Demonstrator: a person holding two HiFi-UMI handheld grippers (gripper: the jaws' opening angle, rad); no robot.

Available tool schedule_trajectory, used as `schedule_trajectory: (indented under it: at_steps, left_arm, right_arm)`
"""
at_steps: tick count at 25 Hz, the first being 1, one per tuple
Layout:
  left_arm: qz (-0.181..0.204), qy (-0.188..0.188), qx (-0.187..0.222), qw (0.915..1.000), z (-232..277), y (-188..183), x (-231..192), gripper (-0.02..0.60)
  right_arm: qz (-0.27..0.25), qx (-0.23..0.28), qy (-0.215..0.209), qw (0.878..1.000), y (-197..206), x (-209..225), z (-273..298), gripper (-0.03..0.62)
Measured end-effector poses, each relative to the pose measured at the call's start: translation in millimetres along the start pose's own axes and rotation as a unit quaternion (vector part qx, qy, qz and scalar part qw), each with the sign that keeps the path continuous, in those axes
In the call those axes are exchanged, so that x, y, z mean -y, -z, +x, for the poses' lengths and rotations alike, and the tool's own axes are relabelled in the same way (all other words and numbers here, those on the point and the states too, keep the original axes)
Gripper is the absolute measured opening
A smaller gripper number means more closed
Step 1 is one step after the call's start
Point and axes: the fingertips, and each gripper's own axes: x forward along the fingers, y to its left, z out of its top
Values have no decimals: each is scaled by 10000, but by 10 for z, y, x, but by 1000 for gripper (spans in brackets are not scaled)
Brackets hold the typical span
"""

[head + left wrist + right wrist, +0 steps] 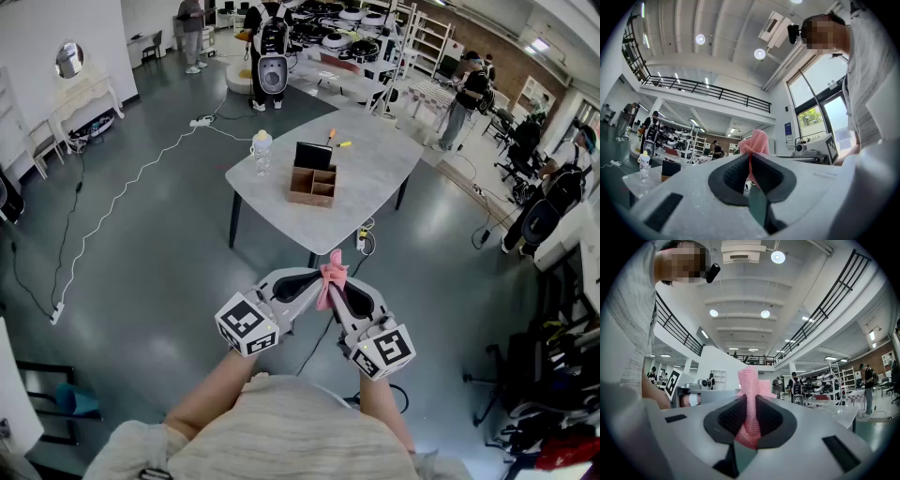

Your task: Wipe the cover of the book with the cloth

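The left gripper [309,284] is held low in front of the person's body, well short of the desk [375,178]. Its jaws are closed on a thin fold of the pink cloth [332,272], and the left gripper view shows only a narrow pink strip running between the pads, with the rest bunched beyond the tips. Just to its right, almost tip to tip, the right gripper [349,295] is also clamped on the cloth, with a thicker wad filling the gap between its pads. The cloth is therefore pinched from both sides and stands up as a small tuft between them. On the far desk, a small bottle [262,150] stands at the left edge. To its right is a wooden box [312,187] with compartments, and a dark book [314,155] stands upright at the far side of it. A couple of orange and yellow pens [336,141] lie just beyond and to the right. The wiping seems not to have begun: the cloth is secured, but the cover is well apart from it and not lying flat. The next move probably calls for closing in on the desk. One gripper would then let go of the cloth to bring the book out or steady it, while the other keeps enough cloth hanging free to press against the cover.
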Motion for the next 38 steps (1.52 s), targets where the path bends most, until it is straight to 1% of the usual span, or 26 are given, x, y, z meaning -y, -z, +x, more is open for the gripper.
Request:
schedule_trajectory:
  at_steps: [5,11,15,22,30,38]
  left_arm:
    - [-62,-14,-28,10000,50,48,19,29]
    - [-99,-31,-11,9999,153,53,57,29]
    - [-106,-38,-32,9999,224,101,87,29]
    - [-182,-89,-59,9998,405,185,235,29]
    - [-282,-279,-139,9991,472,368,362,29]
    - [-392,-384,-234,9982,500,457,296,28]
  right_arm:
    - [35,-45,-31,10000,35,48,-37,52]
    - [219,71,-92,9997,11,142,-107,52]
    - [216,63,-106,9997,35,203,-159,54]
    - [278,15,-127,9995,64,346,-357,54]
    - [345,-122,-288,9989,201,405,-526,54]
    - [397,-242,-360,9983,288,461,-484,54]
